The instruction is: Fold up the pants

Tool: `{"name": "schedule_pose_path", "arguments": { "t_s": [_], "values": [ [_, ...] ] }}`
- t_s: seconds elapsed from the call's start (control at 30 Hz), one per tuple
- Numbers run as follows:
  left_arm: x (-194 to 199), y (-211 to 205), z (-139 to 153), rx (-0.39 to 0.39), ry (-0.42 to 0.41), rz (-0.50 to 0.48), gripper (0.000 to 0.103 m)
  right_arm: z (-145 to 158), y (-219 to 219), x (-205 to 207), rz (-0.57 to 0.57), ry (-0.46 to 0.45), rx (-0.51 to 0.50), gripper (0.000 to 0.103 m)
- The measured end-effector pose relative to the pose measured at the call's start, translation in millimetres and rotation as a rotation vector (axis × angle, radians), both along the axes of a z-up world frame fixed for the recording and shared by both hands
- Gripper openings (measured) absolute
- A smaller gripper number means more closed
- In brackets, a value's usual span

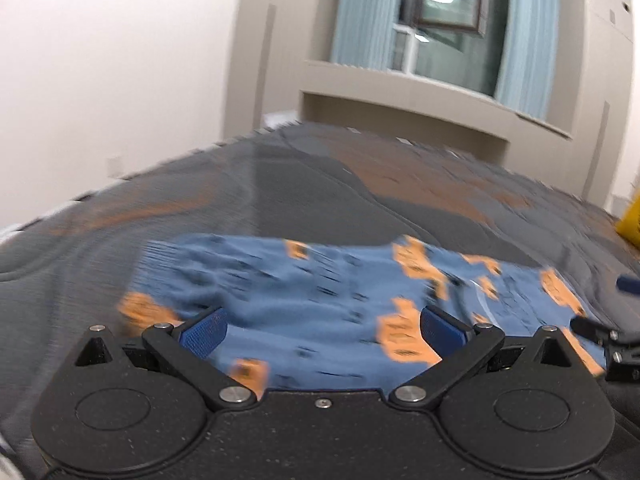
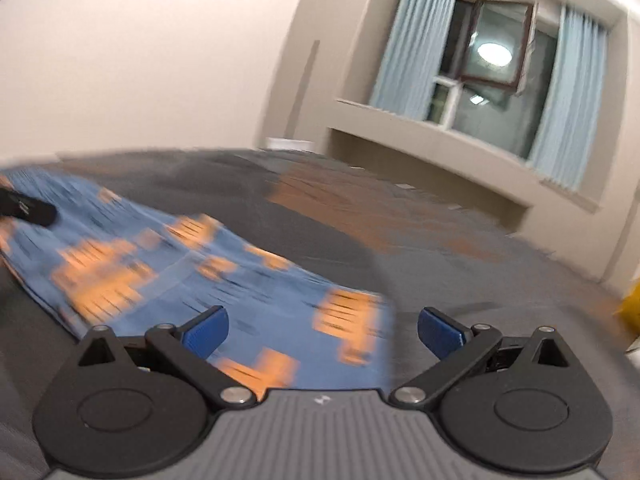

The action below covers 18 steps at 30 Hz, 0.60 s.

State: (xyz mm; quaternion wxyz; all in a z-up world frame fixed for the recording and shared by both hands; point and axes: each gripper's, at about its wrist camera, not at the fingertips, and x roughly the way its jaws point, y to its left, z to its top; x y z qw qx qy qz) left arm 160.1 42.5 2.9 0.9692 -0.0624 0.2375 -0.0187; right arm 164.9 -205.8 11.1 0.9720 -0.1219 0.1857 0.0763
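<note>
My left gripper (image 1: 322,330) is wide open and holds nothing; my right gripper (image 2: 322,330) is wide open and empty too; the blue pants (image 1: 304,292) with orange patches lie flat on the bed (image 1: 280,184), just in front of both; I think the next job is to grab the near edge; I should go low, pinch one corner each, close tight, then lift together so the cloth stays even.
</note>
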Motion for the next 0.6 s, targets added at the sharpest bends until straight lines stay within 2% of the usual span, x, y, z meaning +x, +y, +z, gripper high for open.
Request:
{"name": "schedule_pose_path", "arguments": {
  "t_s": [0.13,0.2,0.27,0.43,0.6],
  "values": [
    [-11.7,34.3,-1.4,-0.048,-0.026,0.104,0.102,3.6,45.8,0.1,0.079,0.011,0.056,0.100],
    [-16.7,49.4,-3.9,-0.074,-0.031,0.148,0.102,3.8,65.2,-4.2,0.104,0.002,0.052,0.091],
    [-21.1,59.7,-6.8,-0.096,-0.029,0.175,0.102,3.8,80.4,-7.4,0.115,0.009,0.044,0.076],
    [-28.4,67.7,-9.1,-0.126,-0.033,0.166,0.102,-2.8,101.8,-11.2,0.127,0.050,0.008,0.058],
    [-28.8,66.4,-15.5,-0.144,-0.023,0.164,0.102,-9.6,108.9,-6.8,0.140,0.099,-0.007,0.032]
  ]
}}
